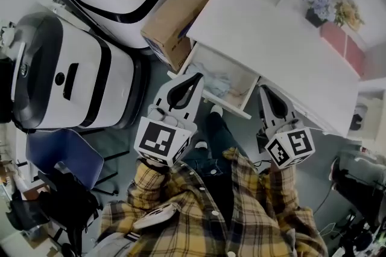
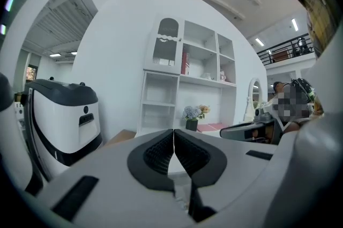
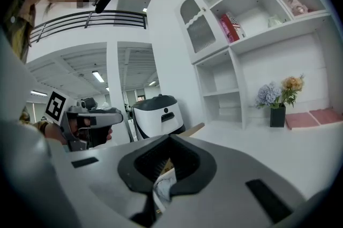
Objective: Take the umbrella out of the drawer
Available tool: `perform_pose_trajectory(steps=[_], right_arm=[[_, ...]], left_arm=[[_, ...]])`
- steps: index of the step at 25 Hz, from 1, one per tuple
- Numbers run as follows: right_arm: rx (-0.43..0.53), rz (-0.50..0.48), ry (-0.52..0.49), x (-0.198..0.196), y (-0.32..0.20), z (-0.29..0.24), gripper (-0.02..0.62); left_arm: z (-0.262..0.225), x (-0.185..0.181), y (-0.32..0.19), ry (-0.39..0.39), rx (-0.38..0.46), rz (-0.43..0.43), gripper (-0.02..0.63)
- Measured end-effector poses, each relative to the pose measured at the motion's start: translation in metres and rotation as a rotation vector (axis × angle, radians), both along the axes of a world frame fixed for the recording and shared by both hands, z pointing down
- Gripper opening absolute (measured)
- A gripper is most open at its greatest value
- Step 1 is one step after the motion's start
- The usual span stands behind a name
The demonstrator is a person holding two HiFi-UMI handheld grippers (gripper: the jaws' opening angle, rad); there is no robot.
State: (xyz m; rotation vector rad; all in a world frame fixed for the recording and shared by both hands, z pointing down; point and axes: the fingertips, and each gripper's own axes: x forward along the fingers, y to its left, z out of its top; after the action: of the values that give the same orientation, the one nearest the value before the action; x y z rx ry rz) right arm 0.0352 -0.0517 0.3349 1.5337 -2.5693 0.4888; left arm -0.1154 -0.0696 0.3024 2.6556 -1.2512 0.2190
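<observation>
Drawer (image 1: 232, 108), 12 o'clock of the person: its far part is hidden under the desk (image 1: 259, 38), and its 9 o'clock corner behind the left gripper (image 1: 194, 78). Contents (image 1: 220, 84): a pale crumpled mass, kind not determinable. Right gripper view: a pale scrap (image 3: 163, 189) shows in the gap behind the jaws, too little to identify. Cardboard box (image 1: 181, 11): its 3 o'clock end is hidden behind the desk.

Right claw (image 3: 169, 136) closed, empty; pale bundle (image 3: 163, 187), perhaps the umbrella, beyond
</observation>
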Motion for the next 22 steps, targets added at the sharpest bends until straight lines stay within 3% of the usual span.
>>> perform_pose_trajectory(steps=[12,22], right_arm=[[0.016,0.015,-0.042,0.054,-0.096,-0.017,0.017],[-0.01,0.061,-0.062,0.074,-0.123,-0.012,0.017]], left_arm=[[-0.019,0.048,-0.102,-0.021,0.021,0.017,0.025],[-0.015,0.069,-0.139,-0.042,0.003,0.073,0.025]])
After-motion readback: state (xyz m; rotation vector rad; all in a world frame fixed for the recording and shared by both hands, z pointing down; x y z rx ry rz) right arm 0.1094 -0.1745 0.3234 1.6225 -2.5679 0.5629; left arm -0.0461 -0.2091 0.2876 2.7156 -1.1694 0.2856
